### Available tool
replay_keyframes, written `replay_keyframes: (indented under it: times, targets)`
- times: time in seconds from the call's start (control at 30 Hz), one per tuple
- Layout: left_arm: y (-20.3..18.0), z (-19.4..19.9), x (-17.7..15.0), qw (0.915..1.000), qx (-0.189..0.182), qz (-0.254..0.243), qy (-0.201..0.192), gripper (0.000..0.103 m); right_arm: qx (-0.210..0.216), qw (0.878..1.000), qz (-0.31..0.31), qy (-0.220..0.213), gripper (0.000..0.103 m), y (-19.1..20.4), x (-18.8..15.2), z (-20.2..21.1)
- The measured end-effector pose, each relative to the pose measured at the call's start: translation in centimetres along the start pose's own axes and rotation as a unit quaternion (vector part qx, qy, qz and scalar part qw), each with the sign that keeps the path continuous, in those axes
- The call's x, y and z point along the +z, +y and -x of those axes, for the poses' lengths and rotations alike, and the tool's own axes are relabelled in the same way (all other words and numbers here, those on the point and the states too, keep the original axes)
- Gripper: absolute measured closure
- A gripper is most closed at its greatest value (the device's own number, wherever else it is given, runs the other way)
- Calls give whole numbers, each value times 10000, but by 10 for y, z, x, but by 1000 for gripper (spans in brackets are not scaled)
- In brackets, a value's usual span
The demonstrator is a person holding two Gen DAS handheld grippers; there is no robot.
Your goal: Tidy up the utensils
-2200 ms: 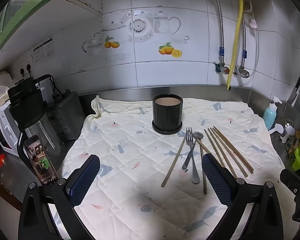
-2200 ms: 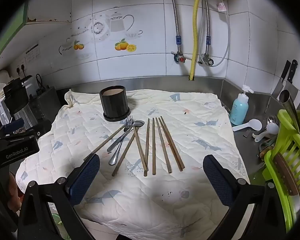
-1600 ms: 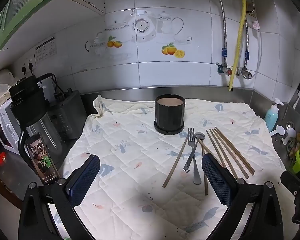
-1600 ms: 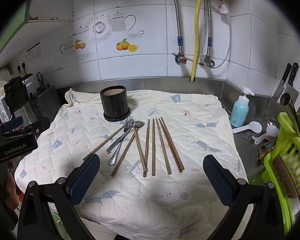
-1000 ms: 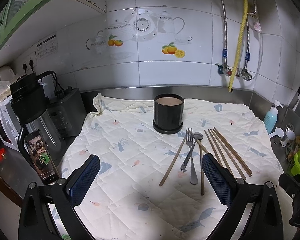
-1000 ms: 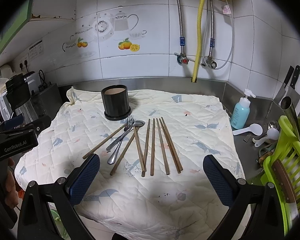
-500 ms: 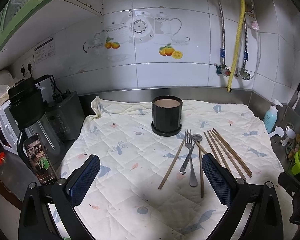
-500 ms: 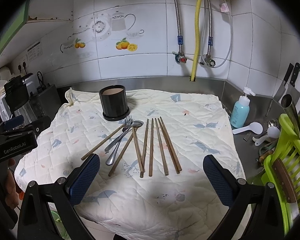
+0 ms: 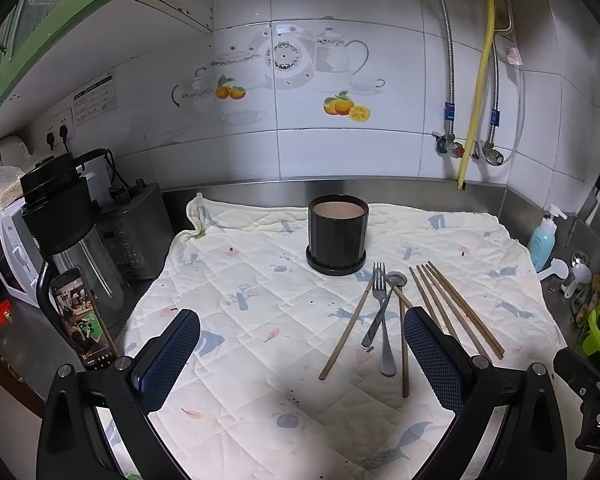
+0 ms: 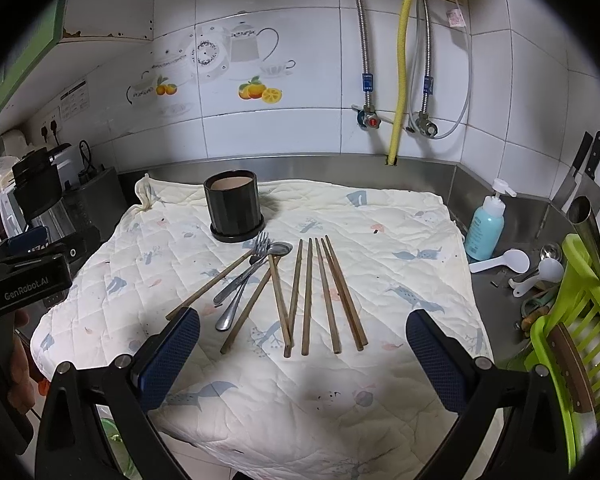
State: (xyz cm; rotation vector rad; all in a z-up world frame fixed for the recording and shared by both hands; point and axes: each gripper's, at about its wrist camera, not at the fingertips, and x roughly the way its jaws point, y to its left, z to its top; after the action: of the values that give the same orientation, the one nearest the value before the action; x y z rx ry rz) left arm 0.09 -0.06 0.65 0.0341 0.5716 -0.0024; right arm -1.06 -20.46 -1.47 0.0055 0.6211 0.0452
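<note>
**Both tongs spread wide, utensils all laid out on the cloth**

Your left tongs (image 9: 300,354) are spread wide with nothing between the blue pads, hanging above the near part of the quilted cloth (image 9: 260,280) that covers the desk. Same story for your right tongs (image 10: 303,354): wide apart, holding nothing.

The black utensil holder (image 10: 235,208) stands upright toward the back of the cloth, on its little saucer base. Just in front of it, a bit to the right, you've got the metal fork (image 10: 244,278) and spoon (image 10: 256,270) lying crossed over each other, heads pointing toward the holder. A few brown chopsticks (image 10: 306,296) are tangled in with them at angles, and the rest lie roughly side by side to the right, fanning out a little.

Off the cloth on the right: a blue soap bottle (image 10: 485,229), white scoops (image 10: 504,262), and a green dish rack (image 10: 580,320). On the left, a blender (image 9: 62,224) and a phone (image 9: 80,318) with its screen on.
</note>
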Motion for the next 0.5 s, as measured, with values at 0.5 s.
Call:
replay_keyframes:
  times: [0.5]
  targets:
    - [-4, -10, 10, 10000, -88, -32, 20, 0, -33, 10000, -28, 22, 0, -9, 6, -4]
